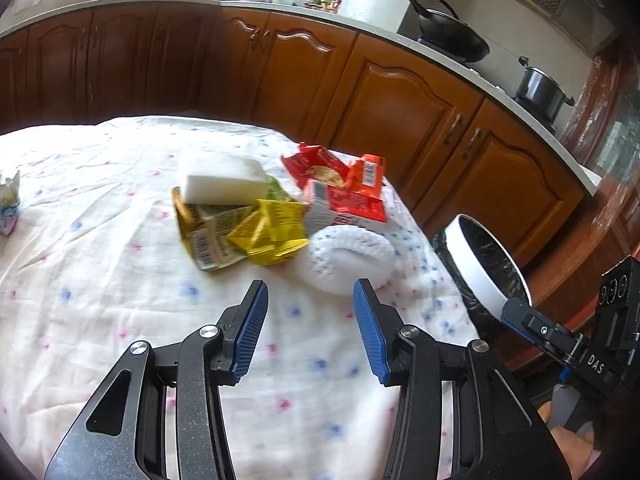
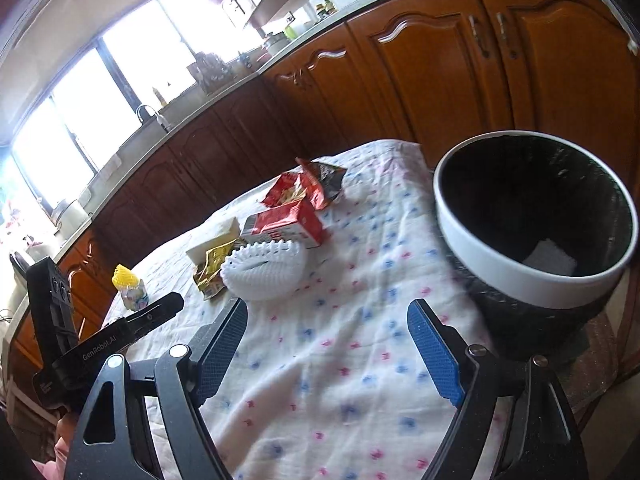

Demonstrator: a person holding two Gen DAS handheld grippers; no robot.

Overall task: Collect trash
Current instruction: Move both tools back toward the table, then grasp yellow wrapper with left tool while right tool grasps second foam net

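A pile of trash lies on the floral tablecloth (image 1: 120, 280): a white foam fruit net (image 1: 348, 258), yellow wrappers (image 1: 272, 232), a white foam block (image 1: 222, 180), a red and white carton (image 1: 344, 204) and red snack bags (image 1: 320, 166). My left gripper (image 1: 310, 308) is open and empty, just short of the foam net. My right gripper (image 2: 326, 330) is open and empty over the cloth, with the net (image 2: 264, 274) ahead to its left. A white-rimmed bin (image 2: 532, 224) with a black liner stands at the table's right edge; something white lies inside it.
A small patterned paper cup (image 2: 134, 294) with a yellow net on top stands at the table's far left. Wooden kitchen cabinets (image 1: 400, 96) run behind the table, with a wok (image 1: 452, 36) and a pot (image 1: 542, 90) on the counter.
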